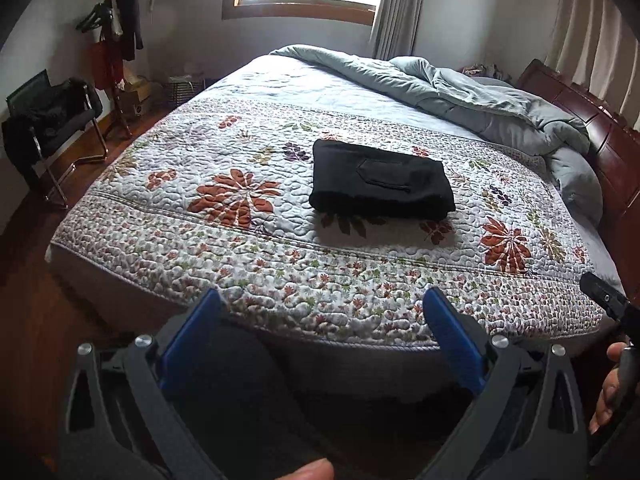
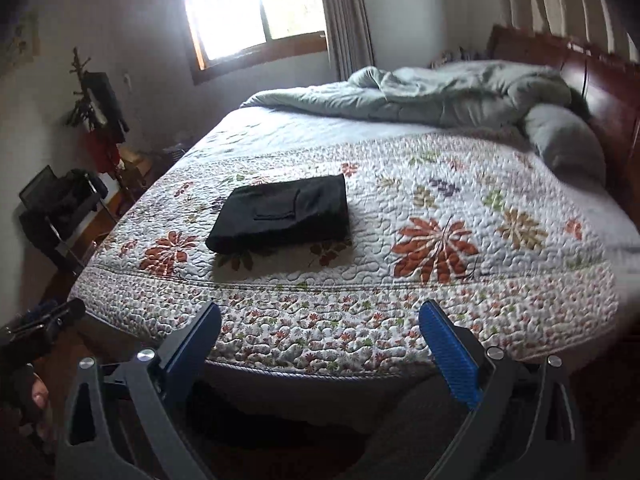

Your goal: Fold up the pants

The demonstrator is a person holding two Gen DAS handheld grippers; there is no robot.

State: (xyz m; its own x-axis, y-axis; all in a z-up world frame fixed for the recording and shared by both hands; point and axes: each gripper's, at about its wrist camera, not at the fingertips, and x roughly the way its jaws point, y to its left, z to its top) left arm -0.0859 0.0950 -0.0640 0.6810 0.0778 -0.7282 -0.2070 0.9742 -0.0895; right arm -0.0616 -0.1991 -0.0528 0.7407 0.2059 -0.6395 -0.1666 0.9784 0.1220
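The black pants (image 1: 380, 180) lie folded into a compact rectangle on the flowered quilt (image 1: 248, 272) in the middle of the bed, a back pocket facing up. They also show in the right wrist view (image 2: 284, 214). My left gripper (image 1: 324, 308) is open and empty, held back beyond the near edge of the bed, well short of the pants. My right gripper (image 2: 320, 320) is open and empty too, at the same near edge, to the right of the left one. Neither touches the pants.
A crumpled grey-green duvet (image 1: 480, 92) and a pillow (image 2: 568, 140) lie at the head of the bed by the dark wooden headboard (image 1: 592, 128). A chair with dark clothes (image 1: 52, 120) and a coat stand (image 1: 116, 40) stand at the left on the wooden floor.
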